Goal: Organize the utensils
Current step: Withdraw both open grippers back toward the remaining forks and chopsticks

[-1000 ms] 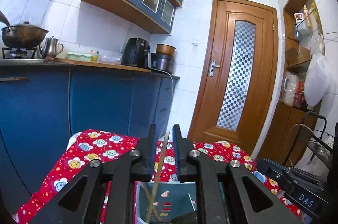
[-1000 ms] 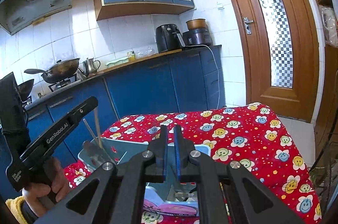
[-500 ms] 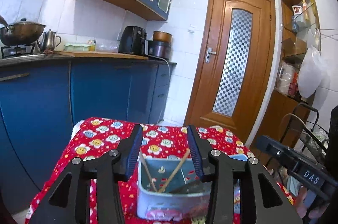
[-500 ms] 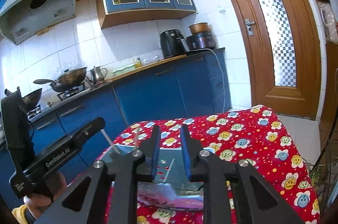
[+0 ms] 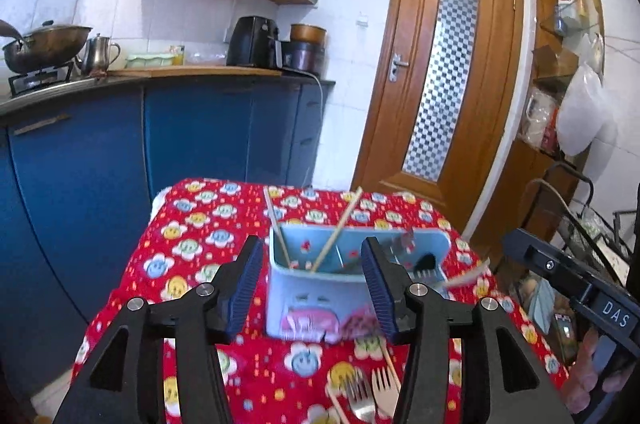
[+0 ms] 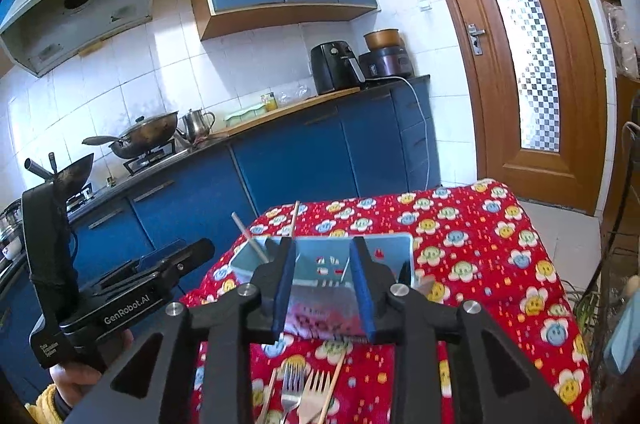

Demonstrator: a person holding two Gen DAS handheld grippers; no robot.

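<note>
A light blue utensil holder stands on the red flowered tablecloth, with two chopsticks and dark utensils leaning in it. It also shows in the right wrist view. My left gripper is open and empty, just in front of the holder. My right gripper is open and empty, in front of the holder. Forks and a chopstick lie on the cloth near the front edge; the forks also show in the right wrist view.
Blue kitchen cabinets with a wok, kettle and air fryer run along the left. A wooden door is behind the table. A wire rack stands at the right. The left gripper body shows at the left.
Both grippers have opened and pulled back from the holder. The chopstick that was between my left fingers now leans in the holder.
</note>
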